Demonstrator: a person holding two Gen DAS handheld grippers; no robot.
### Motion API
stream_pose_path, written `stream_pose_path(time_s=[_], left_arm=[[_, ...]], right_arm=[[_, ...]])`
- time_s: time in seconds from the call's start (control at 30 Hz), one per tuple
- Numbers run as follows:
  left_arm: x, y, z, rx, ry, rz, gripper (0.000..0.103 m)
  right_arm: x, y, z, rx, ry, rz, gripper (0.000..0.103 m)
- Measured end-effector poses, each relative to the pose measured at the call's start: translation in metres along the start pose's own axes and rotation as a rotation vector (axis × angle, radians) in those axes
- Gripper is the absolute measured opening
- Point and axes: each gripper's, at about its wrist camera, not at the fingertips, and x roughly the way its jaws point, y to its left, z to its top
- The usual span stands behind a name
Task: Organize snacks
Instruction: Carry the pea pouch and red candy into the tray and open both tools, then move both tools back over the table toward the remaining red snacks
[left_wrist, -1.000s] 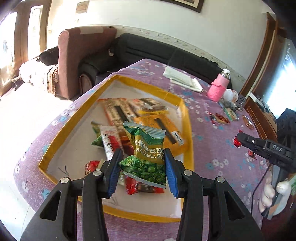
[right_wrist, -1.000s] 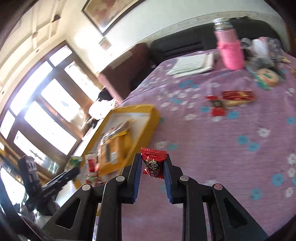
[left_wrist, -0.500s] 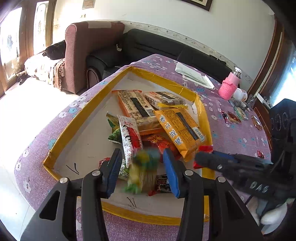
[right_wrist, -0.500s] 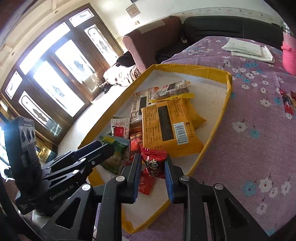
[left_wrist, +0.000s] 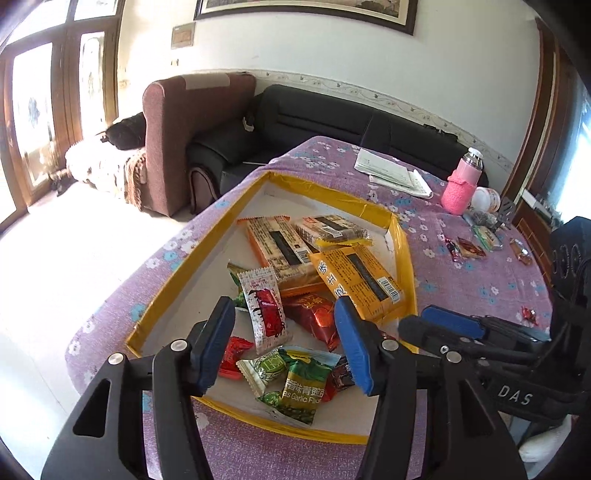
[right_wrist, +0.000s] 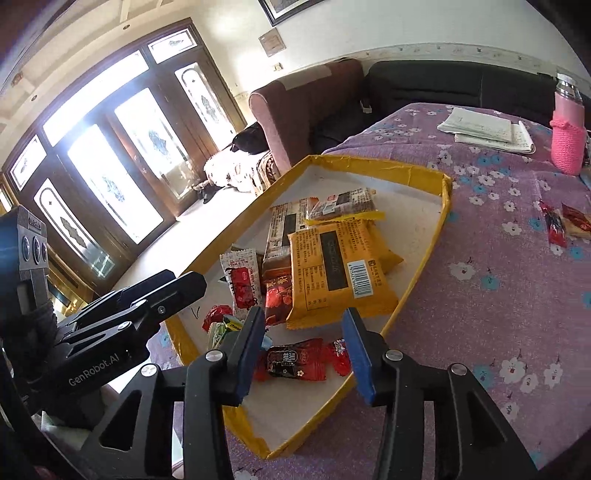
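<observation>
Left wrist view: the left tool (left_wrist: 284, 345) hangs over the near end of the yellow-rimmed tray (left_wrist: 402, 266) on the bench (left_wrist: 461, 295) with the purple flowered cloth. Its jaws have just been opening and stand apart, released; nothing is pinched between the blue pads (left_wrist: 218, 343). Below them the green pea packet (left_wrist: 301, 387) lies flat in the tray's near corner, touching a red candy (left_wrist: 232, 356) and a white sachet with red print (left_wrist: 264, 308). Further in, an orange biscuit pack (left_wrist: 360, 278) overlaps other flat packs. The right tool (left_wrist: 439, 325) reaches in from the right over the tray's right rim. Loose sweets (left_wrist: 467, 249) and a pink bottle (left_wrist: 463, 184) sit near the bench's far right edge.

Right wrist view: the right tool (right_wrist: 304, 345) is also let go, jaws just opened, and hovers above the tray's near corner. A dark red sweet packet (right_wrist: 293, 360) and a small red candy (right_wrist: 338, 352) lie on the tray floor under the gap, free of the pads. The left tool (right_wrist: 162, 291) juts in from the left.
</observation>
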Motion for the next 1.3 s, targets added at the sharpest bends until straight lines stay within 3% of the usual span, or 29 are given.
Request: stream_pose_path(time_s=[0.17, 0.43, 0.87, 1.0, 1.07, 1.17, 1.23, 1.3], left_arm=[[-0.005, -0.017, -0.001, 0.056, -0.012, 0.041, 0.055], [-0.011, -0.038, -0.003, 0.110, -0.014, 0.050, 0.055], [-0.018, -0.063, -0.008, 0.164, -0.009, 0.035, 0.055], [-0.025, -0.062, -0.002, 0.127, 0.009, -0.091, 0.055], [-0.035, -0.061, 0.011, 0.085, 0.040, -0.233, 0.067], [-0.065, -0.063, 0.038, 0.072, 0.004, -0.412, 0.069], [-0.094, -0.069, 0.062, 0.132, -0.052, -0.457, 0.069], [-0.119, -0.080, 0.087, 0.228, -0.107, -0.410, 0.069]], right_arm=[[-0.011, -0.012, -0.006, 0.024, -0.009, -0.011, 0.045], [-0.034, -0.032, -0.010, 0.078, -0.050, -0.020, 0.052], [-0.052, -0.055, -0.020, 0.131, -0.077, -0.028, 0.053], [-0.062, -0.063, -0.022, 0.136, -0.092, -0.042, 0.053], [-0.079, -0.071, -0.020, 0.129, -0.117, -0.071, 0.053], [-0.129, -0.094, -0.012, 0.140, -0.179, -0.148, 0.053], [-0.168, -0.111, -0.006, 0.171, -0.216, -0.176, 0.053], [-0.225, -0.132, 0.005, 0.216, -0.269, -0.224, 0.053]])
